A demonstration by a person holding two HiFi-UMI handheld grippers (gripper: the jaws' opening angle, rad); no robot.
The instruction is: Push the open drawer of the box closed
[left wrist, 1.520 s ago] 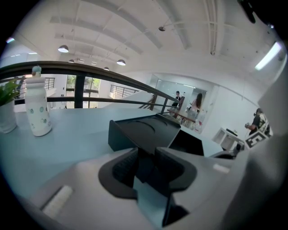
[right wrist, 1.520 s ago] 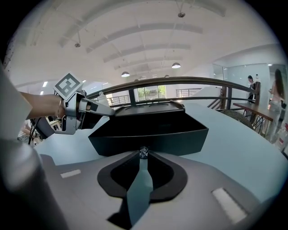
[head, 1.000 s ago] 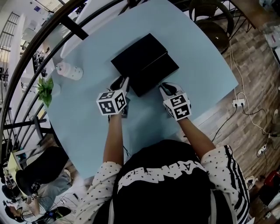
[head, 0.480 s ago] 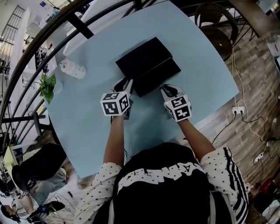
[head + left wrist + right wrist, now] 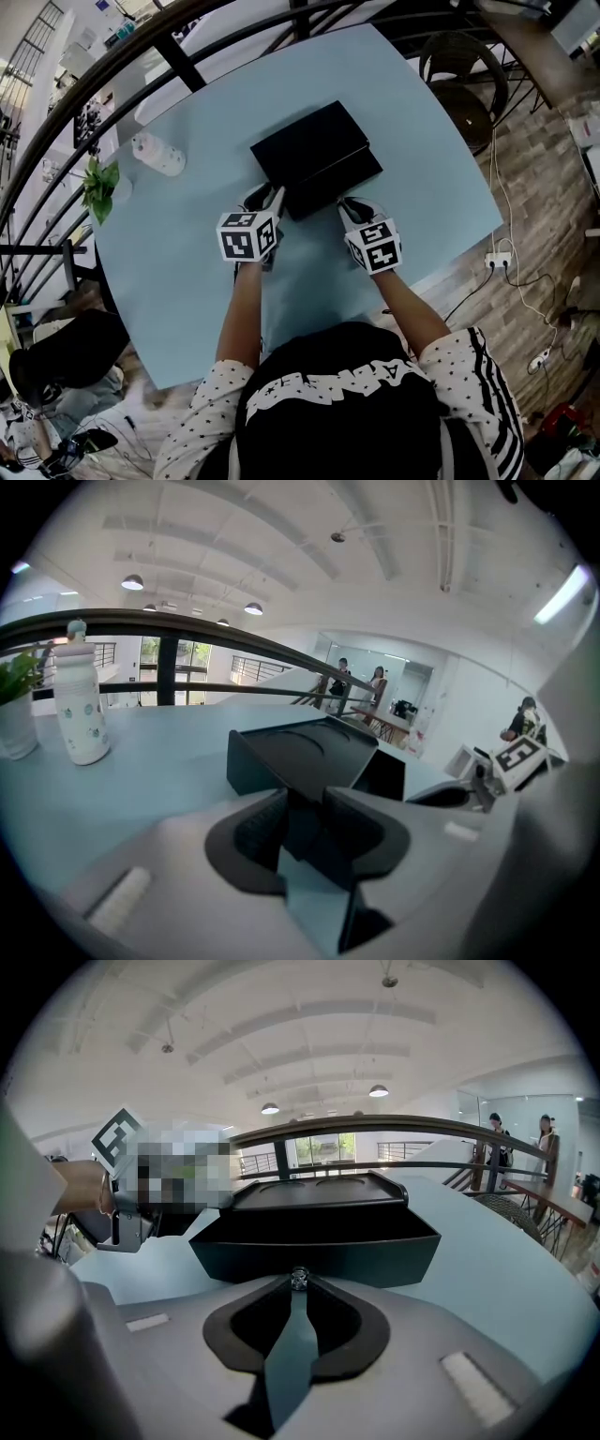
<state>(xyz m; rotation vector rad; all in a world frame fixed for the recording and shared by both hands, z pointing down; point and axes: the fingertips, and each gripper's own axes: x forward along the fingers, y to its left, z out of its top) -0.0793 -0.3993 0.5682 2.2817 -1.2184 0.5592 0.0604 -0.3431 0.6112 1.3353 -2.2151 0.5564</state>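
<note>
**A:** Since the pale blue table [image 5: 187, 272] fills most of the head view, what surrounds it?

**B:** A dark curved railing [image 5: 178, 56] runs along its far side, and a round chair [image 5: 464, 75] stands on the wood floor at the far right.

**A:** And on the table?

**B:** The black box [image 5: 307, 141] sits near the middle. Its drawer [image 5: 336, 180] is pulled partway out toward the person. A white bottle [image 5: 157, 155] lies on its side towards the table's left edge, well apart from the box. A small green plant [image 5: 98, 183] stands just beyond that edge.

**A:** What about the 2 grippers?

**B:** The left gripper [image 5: 306, 803] is at the box's near left corner. Its jaws stand slightly apart, and the dark corner shows in the narrow gap between them. I cannot tell whether they press on it.

**A:** And the other?

**B:** The right gripper [image 5: 299, 1280] has its jaws together and holds nothing. Its tips meet right at the drawer's front wall, near the middle of that wall.
</note>
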